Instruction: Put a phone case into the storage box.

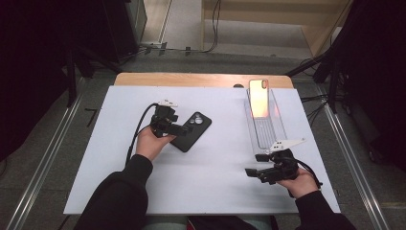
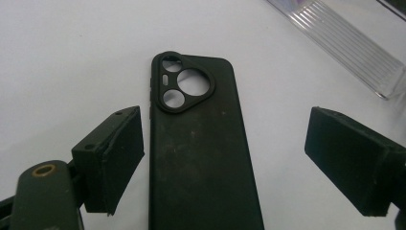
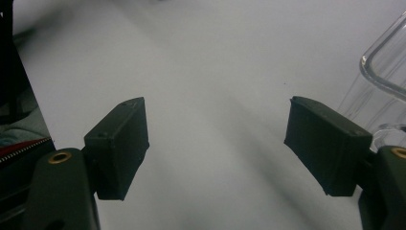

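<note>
Black phone case [image 2: 201, 158], matte, triangular camera cutout, lying face-down.

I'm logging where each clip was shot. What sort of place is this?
Probably a lab or recording workspace, not a home: a white-covered table framed by metal rails, cables on the floor behind, and dark equipment stands at the sides.

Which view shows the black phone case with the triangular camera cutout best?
The left gripper view: the black phone case with the triangular camera cutout lies large between that left gripper's open jaws, cutouts sharp. In the high view the case is small, partly covered by the gripper. The right gripper view looks at the white table sheet.
</note>
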`<state>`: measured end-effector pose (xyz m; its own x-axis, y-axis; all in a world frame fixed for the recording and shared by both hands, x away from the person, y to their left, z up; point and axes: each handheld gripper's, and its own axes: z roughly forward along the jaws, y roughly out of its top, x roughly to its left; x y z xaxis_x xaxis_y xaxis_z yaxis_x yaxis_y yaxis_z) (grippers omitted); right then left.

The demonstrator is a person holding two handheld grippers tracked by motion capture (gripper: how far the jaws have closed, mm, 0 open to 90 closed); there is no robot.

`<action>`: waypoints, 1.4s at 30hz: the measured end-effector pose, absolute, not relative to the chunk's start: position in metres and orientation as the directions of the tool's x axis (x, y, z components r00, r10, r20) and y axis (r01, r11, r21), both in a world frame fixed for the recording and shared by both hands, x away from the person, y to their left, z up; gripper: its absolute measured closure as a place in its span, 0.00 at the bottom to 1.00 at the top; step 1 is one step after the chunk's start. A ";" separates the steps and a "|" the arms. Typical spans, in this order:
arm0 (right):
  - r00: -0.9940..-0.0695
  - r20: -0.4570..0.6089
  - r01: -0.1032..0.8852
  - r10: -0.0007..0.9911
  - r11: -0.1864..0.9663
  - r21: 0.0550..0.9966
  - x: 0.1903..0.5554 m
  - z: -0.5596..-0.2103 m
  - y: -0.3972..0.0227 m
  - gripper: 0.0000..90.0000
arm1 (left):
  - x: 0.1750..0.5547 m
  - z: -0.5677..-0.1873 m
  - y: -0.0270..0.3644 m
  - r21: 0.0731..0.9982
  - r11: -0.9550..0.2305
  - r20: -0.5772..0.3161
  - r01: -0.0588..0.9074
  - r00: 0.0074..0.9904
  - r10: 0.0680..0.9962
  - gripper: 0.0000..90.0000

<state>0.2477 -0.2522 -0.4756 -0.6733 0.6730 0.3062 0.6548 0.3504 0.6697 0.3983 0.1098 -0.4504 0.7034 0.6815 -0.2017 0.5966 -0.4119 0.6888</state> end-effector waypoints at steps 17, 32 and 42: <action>-0.670 0.307 0.659 0.676 0.351 0.665 0.246 -0.476 -0.253 0.23 | 0.406 -0.465 0.092 0.725 -0.422 -0.181 0.544 0.742 0.646 0.00; -0.670 0.312 0.659 0.674 0.346 0.668 0.246 -0.476 -0.254 0.23 | 0.408 -0.481 0.083 0.700 -0.459 -0.113 0.548 0.719 0.685 0.02; -0.669 0.315 0.662 0.674 0.346 0.665 0.247 -0.476 -0.254 0.23 | 0.409 -0.494 0.084 0.680 -0.479 -0.086 0.555 0.709 0.700 0.05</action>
<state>0.2466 -0.2539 -0.4763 -0.6685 0.6737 0.3150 0.6617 0.3456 0.6653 0.4086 0.0840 -0.4937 0.7094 0.6995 -0.0863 0.5553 -0.4793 0.6796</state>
